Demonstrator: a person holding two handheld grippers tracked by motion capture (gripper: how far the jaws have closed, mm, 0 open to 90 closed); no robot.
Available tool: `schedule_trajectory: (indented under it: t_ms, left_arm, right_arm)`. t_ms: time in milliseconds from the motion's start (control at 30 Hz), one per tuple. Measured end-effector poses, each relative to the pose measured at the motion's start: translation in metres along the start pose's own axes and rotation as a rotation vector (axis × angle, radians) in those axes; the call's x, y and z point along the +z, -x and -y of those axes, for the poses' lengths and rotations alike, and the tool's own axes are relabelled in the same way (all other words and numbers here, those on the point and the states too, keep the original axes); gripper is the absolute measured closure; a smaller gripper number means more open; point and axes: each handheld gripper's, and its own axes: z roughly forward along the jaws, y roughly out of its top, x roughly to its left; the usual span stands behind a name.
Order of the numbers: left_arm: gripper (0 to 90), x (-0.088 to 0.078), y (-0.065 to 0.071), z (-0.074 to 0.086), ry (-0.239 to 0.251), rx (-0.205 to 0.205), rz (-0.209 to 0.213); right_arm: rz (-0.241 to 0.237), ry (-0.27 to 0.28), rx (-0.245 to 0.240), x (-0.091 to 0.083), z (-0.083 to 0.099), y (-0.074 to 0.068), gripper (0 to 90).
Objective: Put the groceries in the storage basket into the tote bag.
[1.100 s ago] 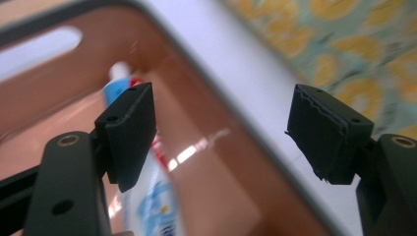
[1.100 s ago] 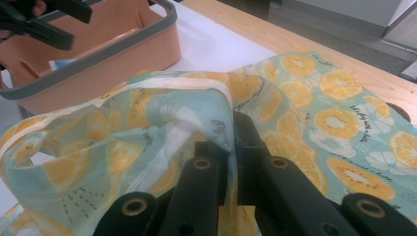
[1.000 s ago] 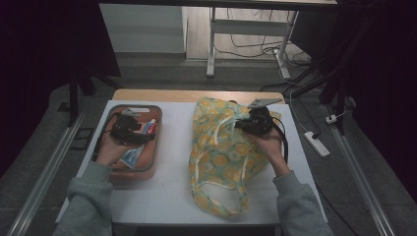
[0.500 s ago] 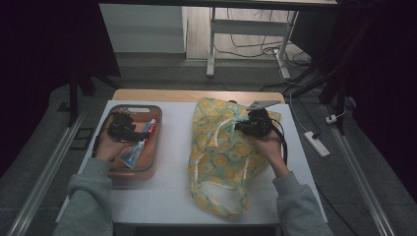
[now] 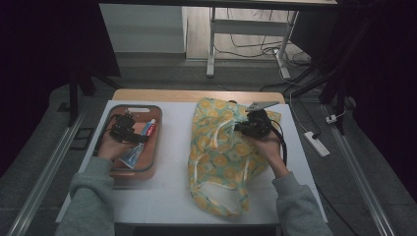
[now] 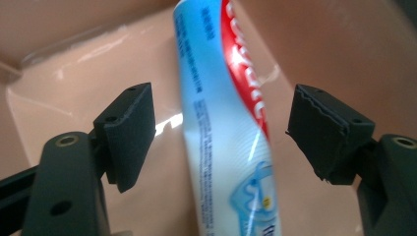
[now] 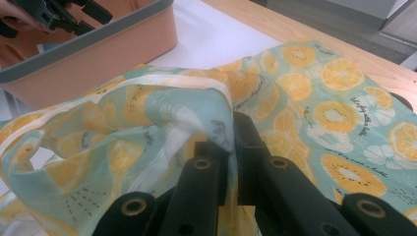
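Tray (image 5: 153, 147) on left part of table (image 5: 174, 147); bag (image 5: 216, 157) lies flat on right part, apart from tray. Tube (image 5: 137, 145) in tray, cap end toward far side. Left hand-held gripper (image 5: 129, 129) over tray, jaws either side of tube (image 6: 231, 123), not touching it. Right hand-held gripper (image 5: 244, 127) over far part of bag, jaws closed on fold of bag (image 7: 216, 123) fabric. Tray (image 7: 98, 49) seen beyond bag from right gripper view. Power strip (image 5: 316, 143) on floor right of table.
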Motion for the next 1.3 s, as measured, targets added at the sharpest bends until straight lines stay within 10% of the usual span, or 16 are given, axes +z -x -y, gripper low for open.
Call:
schedule_trajectory:
  t_ms: [567, 1000, 1300]
  left_arm:
    - [31.0, 0.027, 0.012, -0.007, -0.179, 0.006, -0.068]
    - [72.2, 0.012, 0.001, -0.007, -0.098, -0.086, -0.071]
    - [69.9, 0.015, -0.001, -0.006, -0.106, -0.071, -0.061]
  right_arm:
    - [0.023, 0.007, 0.003, -0.009, 0.002, 0.001, 89.0]
    - [0.03, 0.001, 0.006, -0.011, 0.005, 0.002, 89.0]
    - [0.034, -0.008, 0.007, -0.008, 0.006, 0.002, 89.0]
